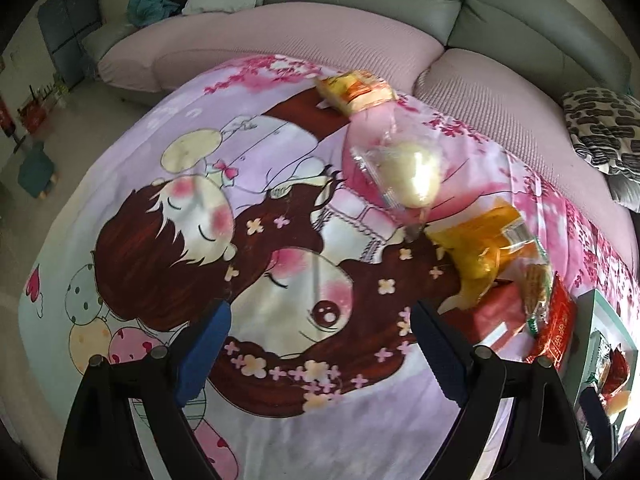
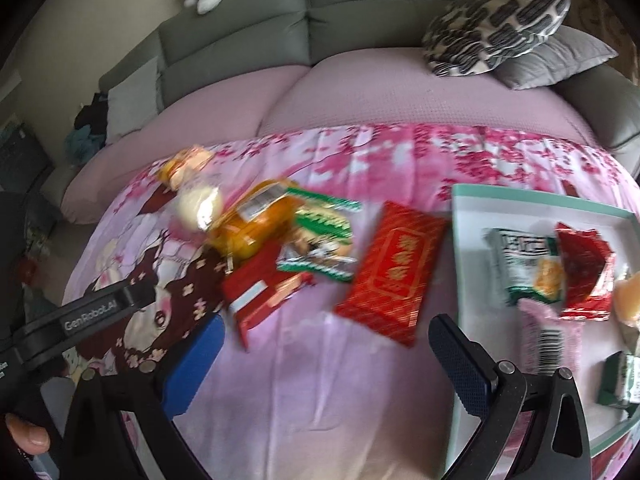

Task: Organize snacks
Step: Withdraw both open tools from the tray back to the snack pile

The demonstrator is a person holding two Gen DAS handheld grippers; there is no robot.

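Snacks lie scattered on a pink cartoon-printed bedsheet (image 2: 320, 360) spread over a table beside a grey sofa (image 2: 240, 40). Outside the box I count six loose packets: a yellow-orange crinkly packet (image 2: 182, 168) farthest off, a clear plastic wrapper holding a pale round bun (image 2: 200, 204), an amber glossy bag (image 2: 256, 220), a green-and-white foil packet (image 2: 324, 240), a small red-and-white flat packet (image 2: 260, 296), and a large flat red packet with gold lettering (image 2: 390, 276). The shallow white box with a mint-green rim (image 2: 540, 196) at the right holds roughly six packets, though motion blur makes that count unsure; among them are a green-white cracker bag (image 2: 524, 268), a crumpled red foil packet (image 2: 584, 276) and a pink barcoded wrapper (image 2: 552, 340). The left gripper (image 1: 316, 340) hangs over the sheet with its blue-padded fingers spread wide, holding nothing. The right gripper (image 2: 324, 356) is likewise spread and empty, between the loose packets and the box.
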